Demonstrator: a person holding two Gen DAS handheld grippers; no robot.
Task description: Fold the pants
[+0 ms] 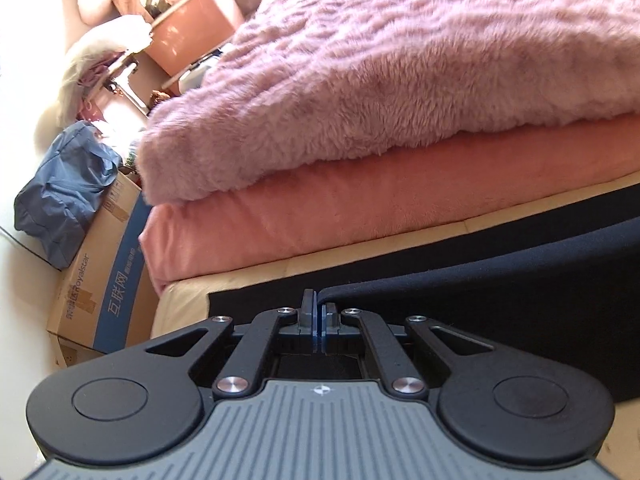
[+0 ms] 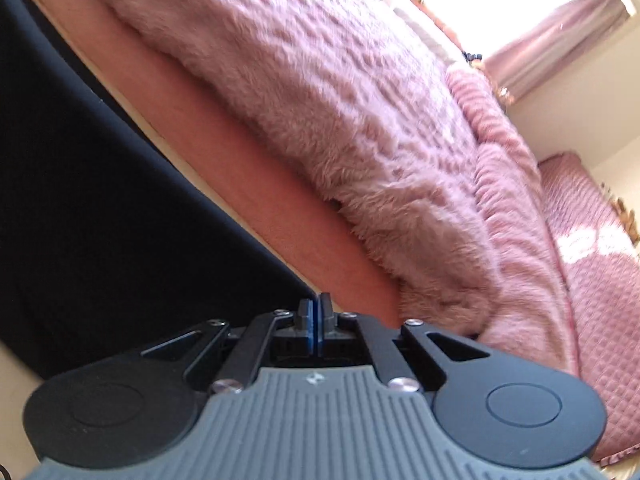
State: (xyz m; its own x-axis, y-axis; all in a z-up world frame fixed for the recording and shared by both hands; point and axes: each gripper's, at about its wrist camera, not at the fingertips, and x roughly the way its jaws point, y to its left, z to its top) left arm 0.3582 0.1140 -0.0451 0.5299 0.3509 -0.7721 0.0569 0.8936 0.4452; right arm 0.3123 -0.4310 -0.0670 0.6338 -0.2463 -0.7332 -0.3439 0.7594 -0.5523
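Note:
The dark navy pants (image 1: 500, 268) lie on a beige surface beside the bed. In the left wrist view one layer is lifted, and its edge runs into my left gripper (image 1: 318, 304), which is shut on that edge. In the right wrist view the pants (image 2: 100, 208) fill the left side, and their corner reaches my right gripper (image 2: 318, 308), whose fingers are pressed together at the corner of the cloth.
A fluffy pink blanket (image 1: 400, 80) on a salmon mattress pad (image 1: 360, 208) rises just beyond the pants. A cardboard box (image 1: 100, 280) with a blue bag (image 1: 64, 192) stands at the left. Pink quilted bedding (image 2: 592, 240) and a curtain (image 2: 560, 32) are at the right.

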